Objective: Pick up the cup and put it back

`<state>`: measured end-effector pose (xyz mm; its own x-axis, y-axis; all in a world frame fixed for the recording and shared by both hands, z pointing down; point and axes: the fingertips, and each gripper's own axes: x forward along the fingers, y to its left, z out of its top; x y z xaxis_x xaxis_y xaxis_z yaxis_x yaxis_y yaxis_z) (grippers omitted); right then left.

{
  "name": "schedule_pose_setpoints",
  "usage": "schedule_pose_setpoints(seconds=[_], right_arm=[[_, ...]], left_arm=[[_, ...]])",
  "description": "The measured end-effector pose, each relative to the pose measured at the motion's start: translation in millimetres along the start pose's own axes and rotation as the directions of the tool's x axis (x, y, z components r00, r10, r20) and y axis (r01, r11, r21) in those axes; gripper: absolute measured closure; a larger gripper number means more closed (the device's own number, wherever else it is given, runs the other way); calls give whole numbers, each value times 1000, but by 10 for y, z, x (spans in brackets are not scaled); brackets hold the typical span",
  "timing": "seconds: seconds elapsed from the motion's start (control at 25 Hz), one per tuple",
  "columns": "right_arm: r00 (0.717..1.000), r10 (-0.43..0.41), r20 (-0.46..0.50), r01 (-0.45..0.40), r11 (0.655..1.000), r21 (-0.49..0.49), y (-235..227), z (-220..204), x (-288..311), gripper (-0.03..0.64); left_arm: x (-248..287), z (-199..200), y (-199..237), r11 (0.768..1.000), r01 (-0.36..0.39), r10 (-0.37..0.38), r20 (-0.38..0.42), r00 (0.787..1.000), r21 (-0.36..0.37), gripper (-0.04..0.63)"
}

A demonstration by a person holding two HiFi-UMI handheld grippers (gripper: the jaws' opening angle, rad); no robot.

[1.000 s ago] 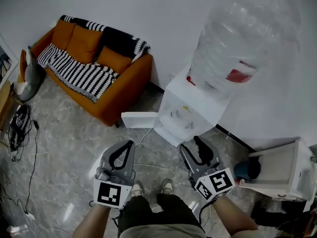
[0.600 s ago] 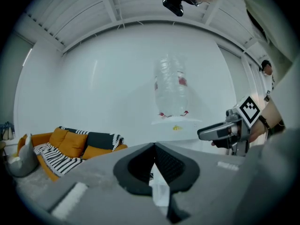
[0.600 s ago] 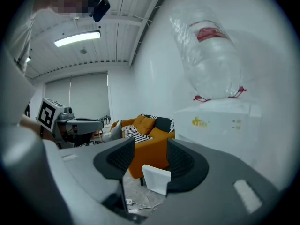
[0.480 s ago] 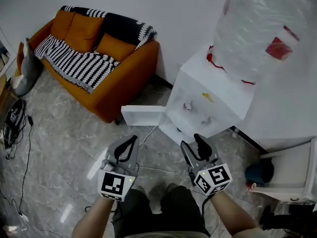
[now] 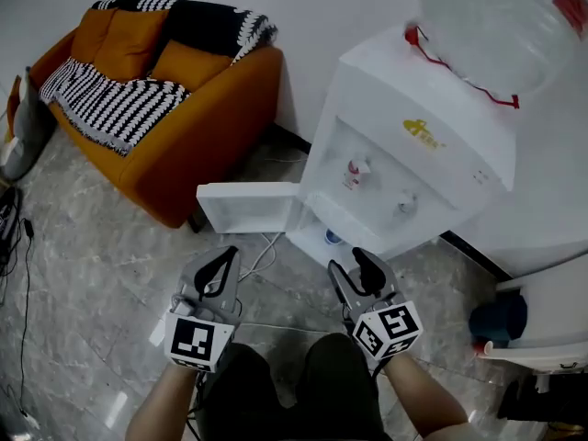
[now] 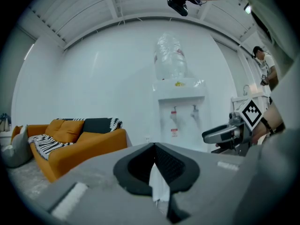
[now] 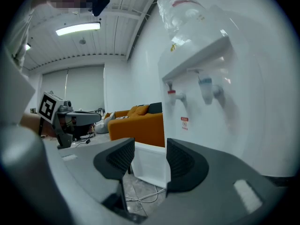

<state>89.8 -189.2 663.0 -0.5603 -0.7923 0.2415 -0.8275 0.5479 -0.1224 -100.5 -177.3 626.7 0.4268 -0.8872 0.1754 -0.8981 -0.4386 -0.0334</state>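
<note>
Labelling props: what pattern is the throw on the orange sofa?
Black-and-white striped throw, clearest in head view.

One dispenser [image 5: 432, 159], one bottle [image 5: 496, 26] atop it, two taps [image 5: 356, 168], one blue cup [image 5: 333, 238] inside, one sofa [image 5: 184, 131] left of it.

1. Wall [image 5: 322, 26]: plain white.
2. Floor [image 5: 83, 246]: glossy grey marbled tiles.
3. Orange sofa [image 5: 184, 127]: set against the wall, with a striped throw [image 5: 101, 108] draped over it.
4. White water dispenser [image 5: 432, 182]: near the sofa.
5. Ceiling strip light [image 7: 77, 29]: lit.
</note>
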Motion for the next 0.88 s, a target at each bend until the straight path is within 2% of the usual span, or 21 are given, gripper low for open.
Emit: schedule_pose_setpoints(seconds=[0.12, 0.32, 0.56, 0.8, 0.88], right_arm=[[1000, -1, 3, 1, 1000, 1, -132, -385, 141, 399], [1000, 3, 11, -3, 1000, 22, -345, -882, 343, 399], [999, -4, -37, 3, 1000, -23, -584, -1522, 598, 397], [996, -73, -60, 70, 997, -38, -853, -2038, 858, 375], [993, -99, -68, 96, 994, -45, -935, -2184, 991, 359]], left_arm=[[139, -392, 30, 1000, 6, -6, -2, 1000, 14, 593], [295, -961, 48, 996, 27, -27, 7, 1000, 82, 592], [597, -1493, 51, 996, 40, -41, 13, 999, 75, 593], [854, -1806, 95, 999, 51, -51, 44, 998, 14, 592], [876, -1893, 158, 999, 43, -44, 34, 998, 15, 593]])
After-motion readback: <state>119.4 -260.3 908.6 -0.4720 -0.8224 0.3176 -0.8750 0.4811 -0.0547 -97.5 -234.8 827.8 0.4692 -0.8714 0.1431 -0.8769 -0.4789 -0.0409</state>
